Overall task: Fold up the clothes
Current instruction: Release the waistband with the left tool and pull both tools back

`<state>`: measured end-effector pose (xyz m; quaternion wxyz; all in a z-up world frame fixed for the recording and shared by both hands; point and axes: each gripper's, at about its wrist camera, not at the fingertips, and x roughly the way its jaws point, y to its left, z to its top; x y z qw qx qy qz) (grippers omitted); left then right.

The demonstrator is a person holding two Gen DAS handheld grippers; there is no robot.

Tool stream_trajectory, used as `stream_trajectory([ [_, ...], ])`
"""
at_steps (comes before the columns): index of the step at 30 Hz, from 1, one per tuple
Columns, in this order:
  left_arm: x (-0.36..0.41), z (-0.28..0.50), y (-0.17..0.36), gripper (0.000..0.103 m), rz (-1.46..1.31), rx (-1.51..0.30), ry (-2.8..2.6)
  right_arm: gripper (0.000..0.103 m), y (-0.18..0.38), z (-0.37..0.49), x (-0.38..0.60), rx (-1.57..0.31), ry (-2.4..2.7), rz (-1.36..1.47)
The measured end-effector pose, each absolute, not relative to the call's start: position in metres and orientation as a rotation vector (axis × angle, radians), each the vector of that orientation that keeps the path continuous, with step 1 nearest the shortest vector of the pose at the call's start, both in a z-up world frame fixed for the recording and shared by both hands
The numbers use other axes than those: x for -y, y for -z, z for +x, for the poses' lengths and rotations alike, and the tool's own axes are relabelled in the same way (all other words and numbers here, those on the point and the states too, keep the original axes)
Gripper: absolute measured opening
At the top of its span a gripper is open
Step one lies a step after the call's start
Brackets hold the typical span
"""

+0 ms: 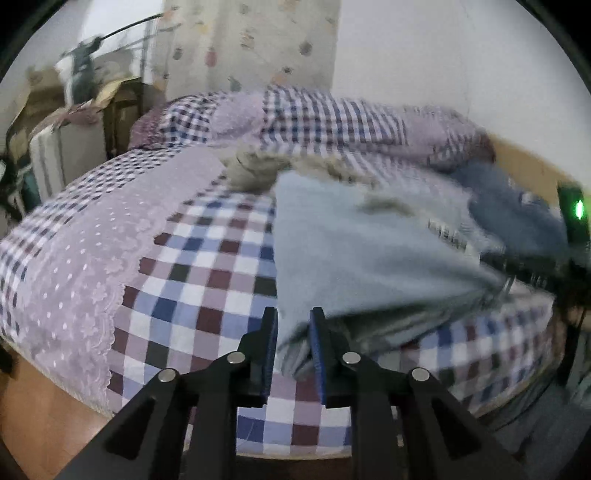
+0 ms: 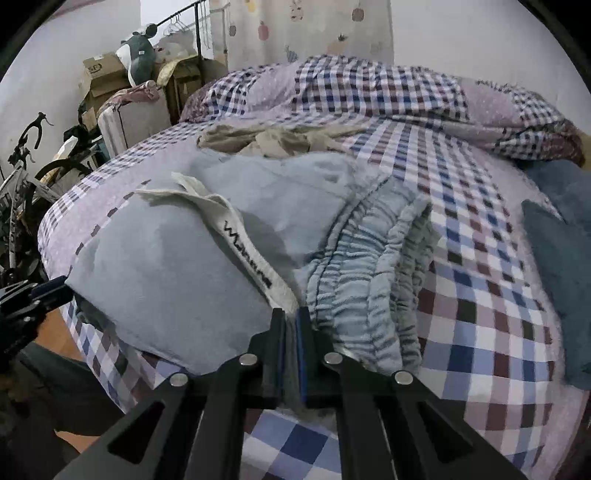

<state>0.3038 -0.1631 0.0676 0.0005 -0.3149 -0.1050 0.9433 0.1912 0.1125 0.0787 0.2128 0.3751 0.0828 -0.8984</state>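
1. The pale blue fleece garment (image 1: 369, 251) is motion-blurred in the left wrist view; its right edge smears.
2. The dark blue-grey folded cloth (image 2: 557, 266) is cut off by the right picture edge.
3. The small black lettering on the cream fabric label strip (image 2: 247, 251) is unreadable.
4. The beige crumpled garment (image 1: 255, 166) is blurred.

Garment (image 2: 177, 266) pale grey-blue, plain; waistband (image 2: 354, 258) lighter blue with darker ribbed lines. Drawstring (image 2: 243, 243) cream with black lettering. Bedsheet (image 1: 207, 280) checked in blue, maroon, white and black, with a lilac white-dotted band (image 1: 81, 251). Quilt (image 2: 369, 92) in smaller checks, same colours. Beige cloth (image 2: 266, 140) behind. Dark blue fabric (image 2: 557, 258) at right. Curtain (image 2: 306, 29) cream, fruit print. Grippers black, blue pads (image 1: 317, 354).
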Motion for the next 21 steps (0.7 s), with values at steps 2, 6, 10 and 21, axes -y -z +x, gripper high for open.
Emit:
stream_trajectory([
  [2, 0.174, 0.307, -0.074, 0.049, -0.941, 0.444, -2.959, 0.006, -0.088, 0.197, -0.11, -0.241, 2.537, 1.029],
  [6, 0.188, 0.294, -0.076, 0.055, -0.924, 0.655, -2.878, 0.009, -0.106, 0.203, -0.099, -0.248, 2.61, 1.004],
  [10, 0.192, 0.272, -0.076, 0.055, -0.921, 0.777, -2.785, 0.019, -0.12, 0.202, -0.095, -0.243, 2.689, 0.973],
  [21, 0.185, 0.172, -0.135, 0.082, -0.736, 0.794, -2.769, 0.063, -0.173, 0.164, -0.096, -0.121, 2.844, 0.789],
])
